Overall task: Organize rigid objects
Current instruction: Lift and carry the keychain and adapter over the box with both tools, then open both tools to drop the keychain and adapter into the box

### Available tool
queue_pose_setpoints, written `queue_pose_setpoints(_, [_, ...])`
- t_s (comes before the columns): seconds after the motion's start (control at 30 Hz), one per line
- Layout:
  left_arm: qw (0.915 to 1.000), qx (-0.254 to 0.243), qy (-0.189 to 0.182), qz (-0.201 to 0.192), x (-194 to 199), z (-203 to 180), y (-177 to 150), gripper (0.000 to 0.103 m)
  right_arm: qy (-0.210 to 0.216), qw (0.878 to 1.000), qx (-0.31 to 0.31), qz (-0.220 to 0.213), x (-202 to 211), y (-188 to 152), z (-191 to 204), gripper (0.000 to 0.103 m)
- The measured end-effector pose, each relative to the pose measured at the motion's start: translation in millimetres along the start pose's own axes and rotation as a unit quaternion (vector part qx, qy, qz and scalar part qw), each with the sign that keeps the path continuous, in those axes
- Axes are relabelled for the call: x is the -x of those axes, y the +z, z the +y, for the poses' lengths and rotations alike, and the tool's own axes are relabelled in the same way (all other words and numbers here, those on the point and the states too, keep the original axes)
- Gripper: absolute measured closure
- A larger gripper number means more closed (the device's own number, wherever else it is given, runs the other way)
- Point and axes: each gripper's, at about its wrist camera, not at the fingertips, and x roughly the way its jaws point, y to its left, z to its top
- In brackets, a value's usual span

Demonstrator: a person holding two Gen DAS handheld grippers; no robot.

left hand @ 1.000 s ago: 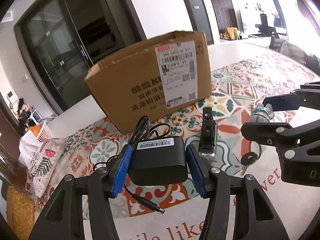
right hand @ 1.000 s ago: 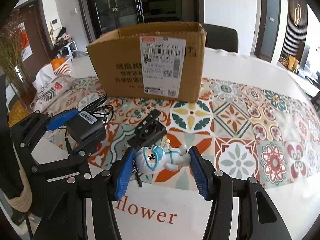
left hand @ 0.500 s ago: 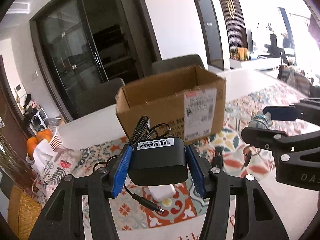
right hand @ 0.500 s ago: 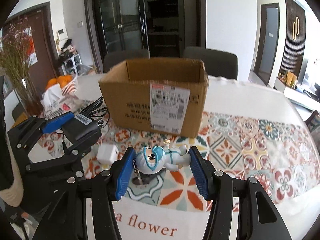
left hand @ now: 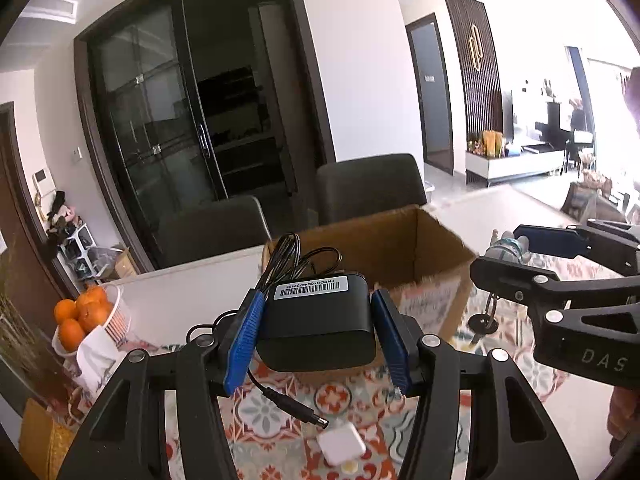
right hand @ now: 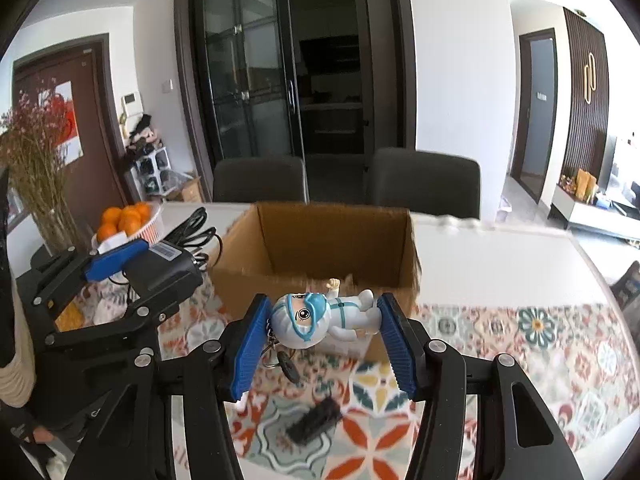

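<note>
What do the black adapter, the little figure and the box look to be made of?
Power adapter: matte black plastic, moulded rounded edges, paper barcode label. Figurine keychain: glossy painted plastic or vinyl, probably; metal ring below. Box: brown corrugated cardboard, rough cut rim.

Power adapter (left hand: 316, 332): black, white barcode label, black cable. Gripper pads (left hand: 244, 342): blue, on black frames. Figurine (right hand: 324, 316): white suit, light-blue cap and mask. Cardboard box (right hand: 332, 240): brown, with a white label on its front. Tablecloth (right hand: 520, 340): tile pattern of floral medallions in orange, red, teal and yellow on white. Small charger (left hand: 341, 445): white. Oranges (left hand: 78, 316): orange, in a white basket. Chairs (right hand: 424, 180): dark grey
</note>
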Motion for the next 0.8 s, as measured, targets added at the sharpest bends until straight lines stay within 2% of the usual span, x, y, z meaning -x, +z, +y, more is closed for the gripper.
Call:
queue_pose_setpoints(0.23, [0.9997, 0.022, -0.009, -0.006, -19.2, 12.6, 30.6, 0.048, -0.001, 1.000, 0.013, -0.023, -13.7, 37.3, -1.7, 0.048])
queue_pose_setpoints(0.4, [0.9990, 0.039, -0.018, 0.008, -40.1, 18.3, 45.5, 0.048, -0.001, 0.999, 0.022, -0.031, -26.9, 57.1, -4.6, 0.048])
queue_pose_setpoints(0.57, [0.9985, 0.045, -0.018, 0.028, -62.3, 17.8, 52.4, 0.048, 0.003, 1.000, 0.016, -0.015, -47.8, 70.4, -13.5, 0.048])
queue_pose_setpoints(0.8, [0.9977, 0.041, -0.007, 0.053, -88.0, 14.5, 53.9, 0.048, 0.009, 1.000, 0.004, 0.015, -78.3, 70.8, -27.1, 0.048])
